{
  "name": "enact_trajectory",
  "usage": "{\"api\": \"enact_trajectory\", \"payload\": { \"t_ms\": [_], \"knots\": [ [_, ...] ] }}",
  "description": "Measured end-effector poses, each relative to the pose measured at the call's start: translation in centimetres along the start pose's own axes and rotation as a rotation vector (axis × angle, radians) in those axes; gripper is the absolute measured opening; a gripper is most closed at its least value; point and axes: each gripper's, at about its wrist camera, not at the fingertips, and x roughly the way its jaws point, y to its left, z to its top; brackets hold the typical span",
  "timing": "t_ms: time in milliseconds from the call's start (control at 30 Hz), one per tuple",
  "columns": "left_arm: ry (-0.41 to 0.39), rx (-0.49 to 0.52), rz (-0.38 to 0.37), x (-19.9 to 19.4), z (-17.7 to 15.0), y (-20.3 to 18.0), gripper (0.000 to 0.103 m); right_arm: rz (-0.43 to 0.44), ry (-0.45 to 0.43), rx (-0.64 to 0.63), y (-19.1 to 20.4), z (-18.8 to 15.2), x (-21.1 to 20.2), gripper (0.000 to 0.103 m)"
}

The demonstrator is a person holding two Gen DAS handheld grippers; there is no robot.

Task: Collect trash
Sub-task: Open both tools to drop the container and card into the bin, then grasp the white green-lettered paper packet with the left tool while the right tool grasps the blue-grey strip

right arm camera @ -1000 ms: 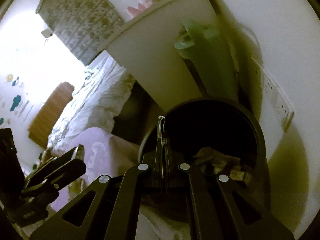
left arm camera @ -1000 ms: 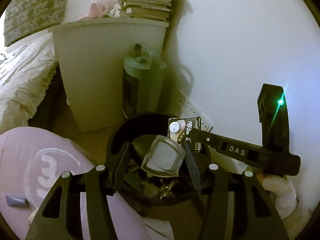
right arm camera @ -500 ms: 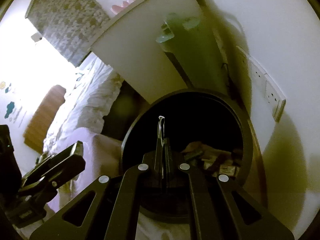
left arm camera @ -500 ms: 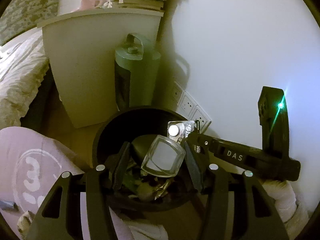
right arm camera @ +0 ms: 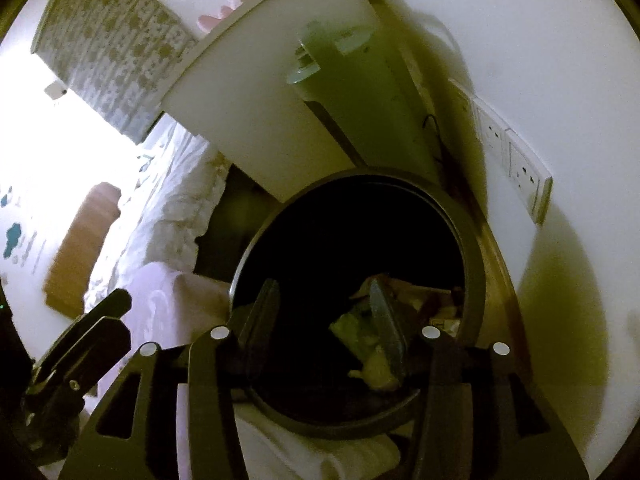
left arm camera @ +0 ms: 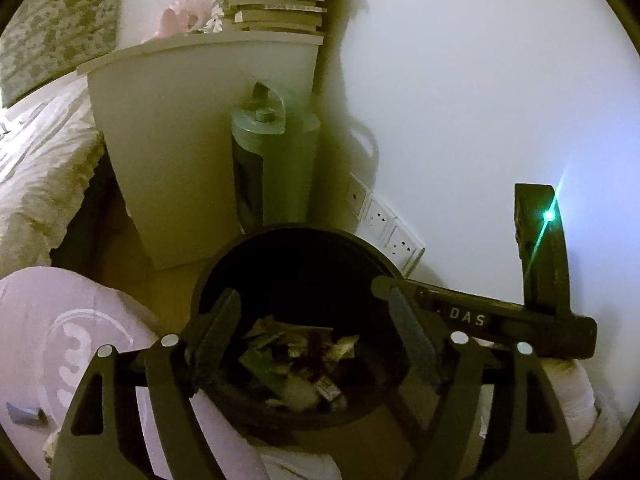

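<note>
- right gripper is hanging over the black trash bin, fingers apart, jaws have just been opening, nothing between them
- bin's got crumpled wrappers piled at the bottom
- other gripper pokes in at lower left, can't tell how it stands
- behind the bin: white bedside cabinet and a pale green appliance leaning against the wall
- wall sockets to the right
- bed with white rumpled bedding on the left, pretty blown out by light
</note>
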Motion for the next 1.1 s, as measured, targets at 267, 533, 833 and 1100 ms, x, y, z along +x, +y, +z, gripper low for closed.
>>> {"api": "enact_trajectory", "payload": {
  "t_ms": [267,533,833,1100],
  "knots": [
    [-0.033,-0.021,0.052,-2.8,-1.0,1.3,0.089,0.023,0.007,-0.036,2.3,-0.6,0.1,0.06],
    [-0.035,-0.071,0.18,-5.9,-4.6,5.6,0.093,0.084,0.054,-0.164,7.9,-2.0,1.5,0.06],
    [-0.013,-0.198,0.365,-10.9,-10.6,13.2,0.093,0.163,0.123,-0.377,16.7,-4.4,3.7,0.06],
    [0.111,-0.248,0.368,-10.4,-14.9,17.6,0.076,0.214,0.182,-0.598,24.8,-7.3,6.0,0.06]
  ]
}}
